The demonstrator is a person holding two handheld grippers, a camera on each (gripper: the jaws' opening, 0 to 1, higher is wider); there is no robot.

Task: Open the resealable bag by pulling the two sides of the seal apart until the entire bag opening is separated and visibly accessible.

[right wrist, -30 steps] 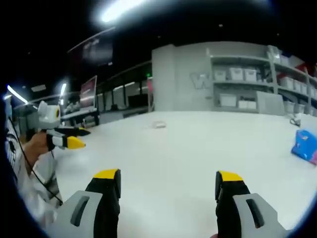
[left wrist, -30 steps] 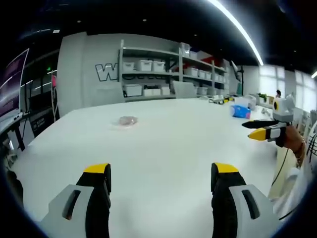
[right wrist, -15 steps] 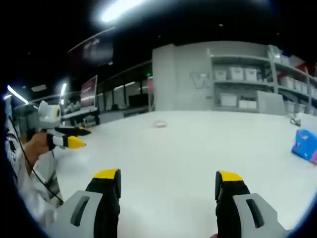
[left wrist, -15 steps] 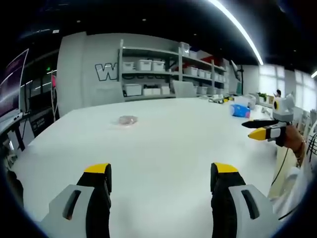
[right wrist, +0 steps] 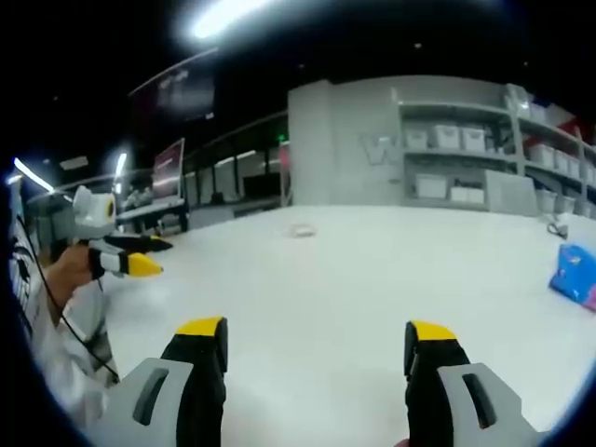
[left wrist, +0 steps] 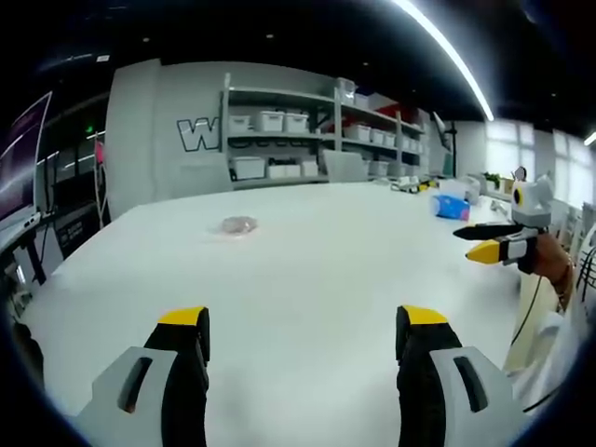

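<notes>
A small clear resealable bag [left wrist: 238, 225] lies flat on the white table [left wrist: 307, 261], far ahead of both grippers; it is a pale speck [right wrist: 301, 231] in the right gripper view. My left gripper [left wrist: 304, 324] is open above the near table, nothing between its yellow-tipped jaws. My right gripper [right wrist: 317, 333] is open too, also holding nothing. Each gripper appears in the other's view, held by a hand: the right gripper [left wrist: 486, 242] at the right edge, the left gripper [right wrist: 138, 258] at the left edge.
A blue packet [left wrist: 452, 209] lies at the table's far right, also the blue packet [right wrist: 573, 273]. Shelves with white bins [left wrist: 279, 140] line the back wall. The person's sleeve and a cable [right wrist: 56, 345] hang at the left.
None beyond a slight shift of both cameras; the bag lies where it was and both grippers stay open.
</notes>
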